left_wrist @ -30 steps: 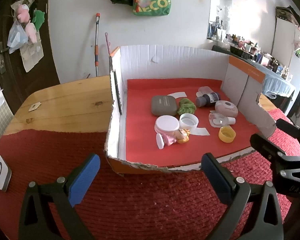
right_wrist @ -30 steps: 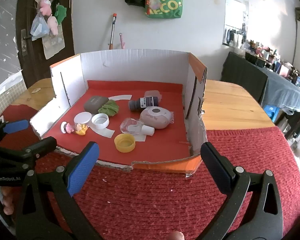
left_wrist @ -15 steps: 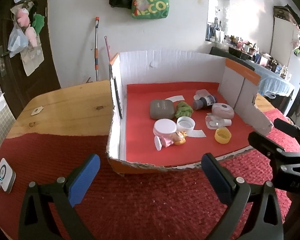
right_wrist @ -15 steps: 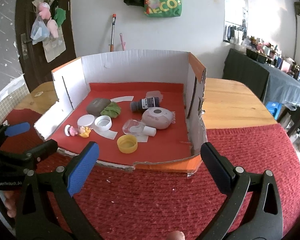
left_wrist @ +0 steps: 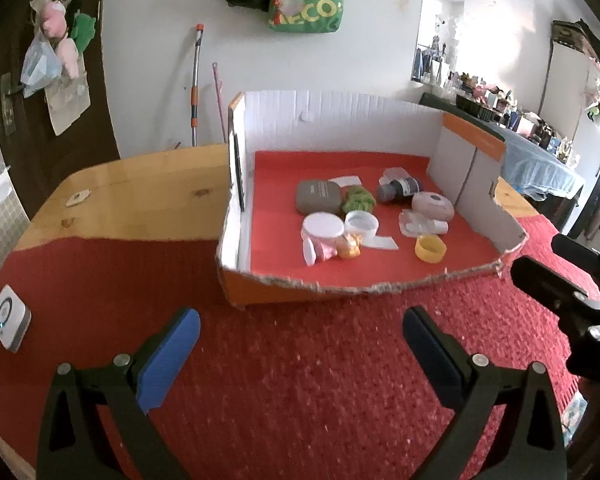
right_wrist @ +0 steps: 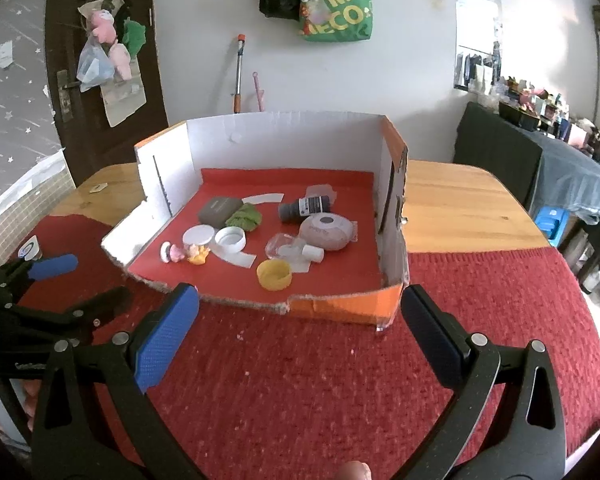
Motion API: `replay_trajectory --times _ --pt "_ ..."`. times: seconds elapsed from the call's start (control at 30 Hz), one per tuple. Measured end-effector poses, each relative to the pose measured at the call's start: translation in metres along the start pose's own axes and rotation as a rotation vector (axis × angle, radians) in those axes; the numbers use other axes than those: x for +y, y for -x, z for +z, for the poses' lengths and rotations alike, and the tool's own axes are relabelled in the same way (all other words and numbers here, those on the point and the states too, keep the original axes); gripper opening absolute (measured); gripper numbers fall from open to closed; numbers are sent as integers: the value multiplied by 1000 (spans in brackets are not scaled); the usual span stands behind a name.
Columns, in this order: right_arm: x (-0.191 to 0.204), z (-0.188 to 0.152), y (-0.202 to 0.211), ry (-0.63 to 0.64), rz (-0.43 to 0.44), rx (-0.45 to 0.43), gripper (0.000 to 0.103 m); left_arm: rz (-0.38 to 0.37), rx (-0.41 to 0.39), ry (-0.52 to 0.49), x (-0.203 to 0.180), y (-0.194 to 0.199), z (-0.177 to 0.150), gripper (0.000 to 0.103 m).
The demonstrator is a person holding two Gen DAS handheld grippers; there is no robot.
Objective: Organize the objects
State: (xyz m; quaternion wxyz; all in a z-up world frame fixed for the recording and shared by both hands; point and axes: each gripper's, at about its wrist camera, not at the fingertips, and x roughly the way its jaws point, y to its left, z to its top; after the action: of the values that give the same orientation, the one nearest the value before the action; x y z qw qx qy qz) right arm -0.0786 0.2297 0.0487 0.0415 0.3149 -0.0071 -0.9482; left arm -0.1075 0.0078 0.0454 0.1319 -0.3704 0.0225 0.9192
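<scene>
both hand-held grippers released: left hand-held gripper (left_wrist: 300, 344), right hand-held gripper (right_wrist: 300, 320), facing cardboard box (right_wrist: 340, 312).

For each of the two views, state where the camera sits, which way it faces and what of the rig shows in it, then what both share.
Left wrist: sits on the left gripper, left of the cardboard tray, facing forward; its open jaws show, and the right gripper at right.
Right wrist: sits on the right gripper, right of the tray; its open jaws show, the left gripper at left.
Shared: tray, yellow cap, green bag.
</scene>
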Motion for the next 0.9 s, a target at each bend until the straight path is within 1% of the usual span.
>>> replay_trajectory --times 0.17,0.5,0.9 --pt "1 -8 3 2 10 19 103 4 23 -2 -2 0 -10 103" --pt "2 -29 -8 -6 20 88 103 14 70 11 1 -6 -26 103" --pt "-2 -43 -21 -33 25 143 103 10 107 10 0 -17 -32 103"
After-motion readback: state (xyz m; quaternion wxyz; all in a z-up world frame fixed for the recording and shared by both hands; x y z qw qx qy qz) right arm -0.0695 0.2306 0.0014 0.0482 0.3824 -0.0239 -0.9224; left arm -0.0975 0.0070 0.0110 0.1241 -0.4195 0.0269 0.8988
